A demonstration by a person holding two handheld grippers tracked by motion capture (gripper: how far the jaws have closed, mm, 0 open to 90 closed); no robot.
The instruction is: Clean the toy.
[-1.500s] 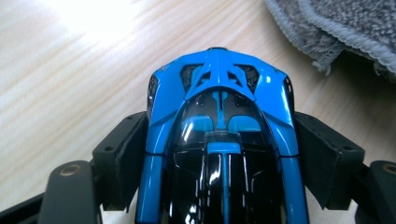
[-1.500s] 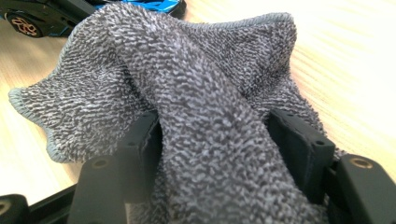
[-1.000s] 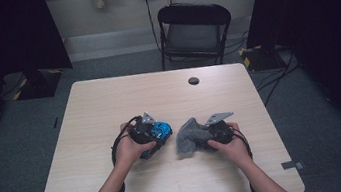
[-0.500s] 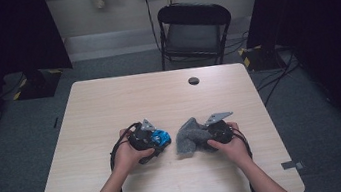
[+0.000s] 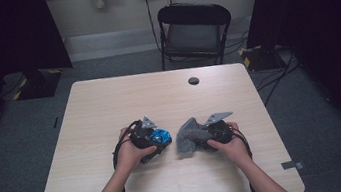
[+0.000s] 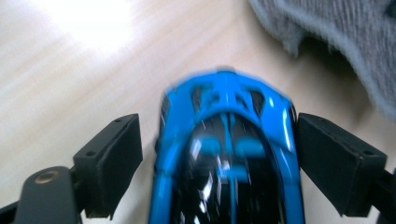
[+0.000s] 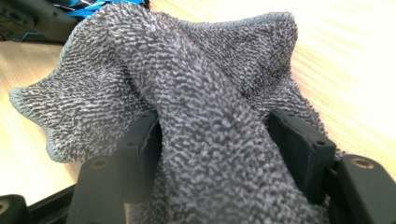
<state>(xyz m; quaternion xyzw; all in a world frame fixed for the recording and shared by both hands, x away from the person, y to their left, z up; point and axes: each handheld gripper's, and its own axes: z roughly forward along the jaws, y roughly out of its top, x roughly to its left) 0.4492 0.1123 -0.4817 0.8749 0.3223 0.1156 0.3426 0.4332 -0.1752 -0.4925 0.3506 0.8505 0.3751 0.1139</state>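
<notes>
**A:** While the left gripper (image 5: pixel 160 139) sits just left of the cloth (image 5: pixel 189 136), what is between its jaws?

**B:** A blue toy car (image 6: pixel 229 154), long axis running straight along the jaws, nose pointing at the cloth. The jaws have just been opening; in the left gripper view small gaps show between each pad and the car's sides, so it looks let go, not pinched.

**A:** And the right gripper (image 7: pixel 219 154)?

**B:** About half closed on a thick fold of the cloth, pads pressed into the pile. The rest bunches out ahead of it, toward the car.

**A:** Which hand is nearer the car?

**B:** The left hand (image 5: pixel 129 155) by far. The car lies just left of the cloth, a strip of table (image 5: pixel 109 104) between them.

**A:** Room to move?

**B:** Plenty beyond the cloth, I'd judge; the table's near edge is closer.
</notes>
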